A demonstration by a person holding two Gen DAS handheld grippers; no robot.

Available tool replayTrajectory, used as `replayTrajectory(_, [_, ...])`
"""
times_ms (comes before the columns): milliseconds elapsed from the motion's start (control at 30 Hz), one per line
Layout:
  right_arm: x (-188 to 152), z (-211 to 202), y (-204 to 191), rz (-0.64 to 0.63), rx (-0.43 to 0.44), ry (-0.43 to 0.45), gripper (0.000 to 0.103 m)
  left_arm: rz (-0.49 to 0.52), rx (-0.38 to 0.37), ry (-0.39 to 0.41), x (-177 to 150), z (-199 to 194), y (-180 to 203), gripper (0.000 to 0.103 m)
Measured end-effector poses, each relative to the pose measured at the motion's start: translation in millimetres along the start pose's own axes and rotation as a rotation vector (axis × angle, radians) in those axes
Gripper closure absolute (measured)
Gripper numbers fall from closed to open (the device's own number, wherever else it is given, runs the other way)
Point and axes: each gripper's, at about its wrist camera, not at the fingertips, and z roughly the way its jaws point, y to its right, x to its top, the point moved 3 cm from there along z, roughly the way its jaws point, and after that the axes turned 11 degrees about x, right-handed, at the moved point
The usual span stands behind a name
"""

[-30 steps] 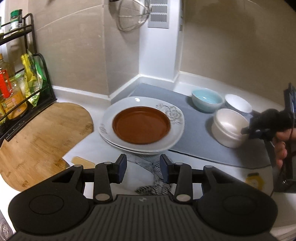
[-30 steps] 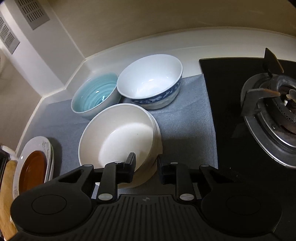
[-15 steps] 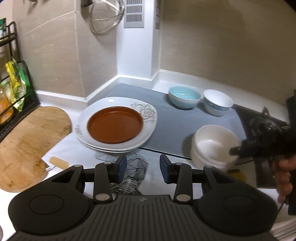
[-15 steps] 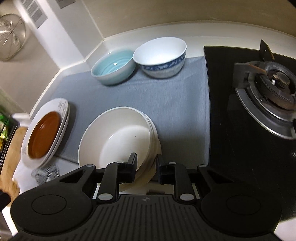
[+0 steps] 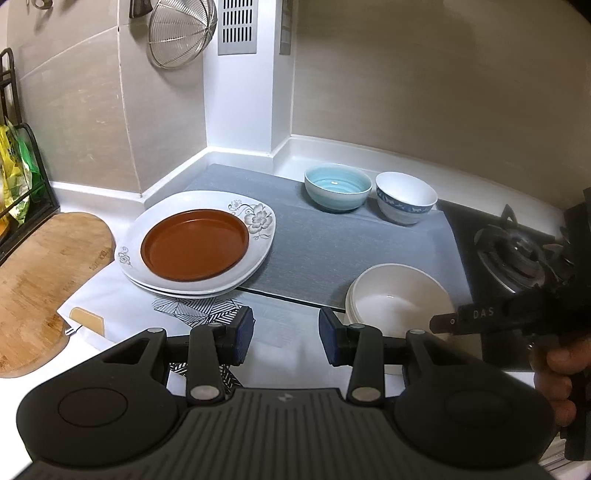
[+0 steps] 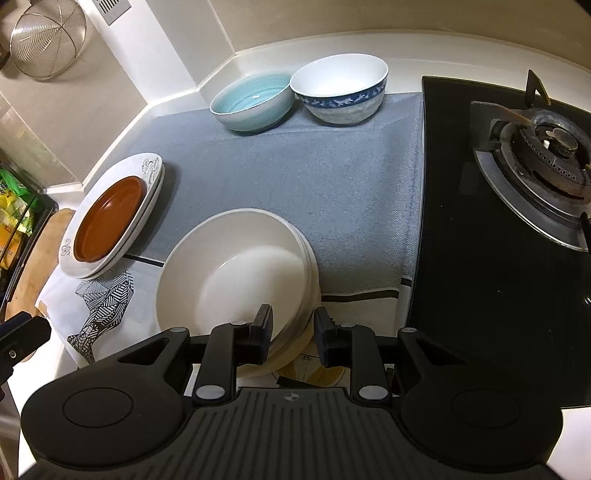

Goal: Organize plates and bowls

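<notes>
A stack of white bowls [image 6: 232, 273] [image 5: 399, 295] rests at the front edge of the grey mat [image 6: 332, 184]. My right gripper [image 6: 291, 330] straddles the stack's near rim; its jaws are opening, and a small gap shows beside the right pad. A brown plate [image 5: 195, 249] lies on two white flowered plates [image 5: 258, 221] to the left. At the back of the mat stand a teal bowl [image 5: 338, 184] and a blue-patterned bowl [image 5: 406, 195]. My left gripper [image 5: 286, 332] hangs open over the patterned cloth [image 5: 195, 308], holding nothing.
A gas stove [image 6: 546, 147] on black glass borders the mat on the right. A wooden cutting board [image 5: 40, 277] and a wire rack [image 5: 18, 177] sit at the far left. A metal strainer [image 5: 181, 33] hangs on the wall. A person's hand [image 5: 557, 373] holds the right gripper.
The white bowl stack has been drawn from beside the two back bowls to the mat's front edge, with the right gripper on its rim. The left gripper's view shifted rightward.
</notes>
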Motion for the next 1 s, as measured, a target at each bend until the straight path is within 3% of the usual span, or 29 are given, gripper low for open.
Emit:
replayTrajectory(400, [-1, 4, -3, -0.04, 0.025, -0.002, 0.078, -0.004, 0.039, -0.003, -7, -13, -3, 0.059])
replayTrajectory(733, [-8, -3, -4, -0.056, 0.055, -0.015, 0.073, -0.006, 0.066, -0.006, -17, -21, -15, 0.058])
replayTrajectory(1000, [-6, -18, -4, -0.053, 0.017, 0.022, 0.073, 0.007, 0.01, 0.004, -10, -8, -15, 0.058])
